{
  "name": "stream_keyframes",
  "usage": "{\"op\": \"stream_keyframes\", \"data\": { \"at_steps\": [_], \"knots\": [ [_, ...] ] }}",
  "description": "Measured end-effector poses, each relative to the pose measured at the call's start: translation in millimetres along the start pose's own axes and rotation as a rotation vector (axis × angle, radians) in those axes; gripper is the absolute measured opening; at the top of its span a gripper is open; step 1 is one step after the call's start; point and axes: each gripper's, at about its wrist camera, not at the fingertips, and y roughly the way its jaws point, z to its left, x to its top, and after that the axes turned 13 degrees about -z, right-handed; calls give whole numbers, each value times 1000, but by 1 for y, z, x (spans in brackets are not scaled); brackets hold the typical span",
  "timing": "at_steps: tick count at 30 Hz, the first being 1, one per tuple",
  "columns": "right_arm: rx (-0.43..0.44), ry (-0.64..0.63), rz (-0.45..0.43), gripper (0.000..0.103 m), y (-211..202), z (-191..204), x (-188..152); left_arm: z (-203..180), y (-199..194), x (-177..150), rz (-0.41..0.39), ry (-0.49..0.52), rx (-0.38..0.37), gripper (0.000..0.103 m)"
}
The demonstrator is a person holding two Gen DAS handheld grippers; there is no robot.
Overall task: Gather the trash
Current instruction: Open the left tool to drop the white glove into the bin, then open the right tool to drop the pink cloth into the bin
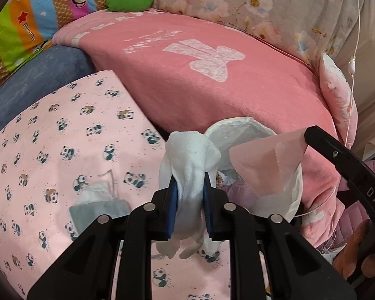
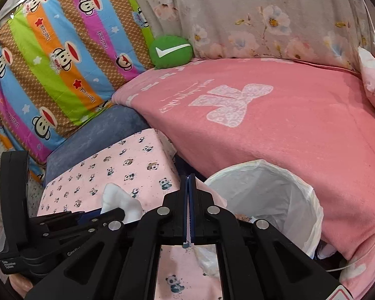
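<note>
White tissue (image 1: 190, 172), one, clamped in left gripper (image 1: 189, 187).
One lined bin (image 2: 310, 200) beside bed edge; right gripper (image 2: 189, 200) fully closed, pinching pink sheet (image 1: 267, 167).

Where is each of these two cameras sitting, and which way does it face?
Left wrist: sits on the left gripper, looking down its fingers, shut on a white tissue, toward the lined bin; the right gripper, holding pink paper, shows.
Right wrist: sits on the right gripper, fingers shut, facing the bin; the left gripper shows lower left.
Both share the bin, panda cloth and pink blanket.
</note>
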Motion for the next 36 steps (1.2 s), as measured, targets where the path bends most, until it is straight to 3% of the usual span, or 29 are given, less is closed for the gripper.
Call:
{"op": "stream_keyframes", "data": {
  "at_steps": [11,14,16,18,36],
  "knots": [
    [-87,67,-9,3,-17,-72,-1,-72,36,5,51,103,-85,21],
    [-96,74,-9,3,-16,-80,-2,-83,40,6,43,117,-72,37],
    [-103,81,-8,3,-17,-87,-3,-87,40,7,23,124,-62,58],
    [-106,86,-7,3,-17,-92,-3,-91,39,9,4,131,-54,63],
    [-101,84,4,13,-7,-86,-4,-69,38,9,-5,88,2,64]
  ]
}}
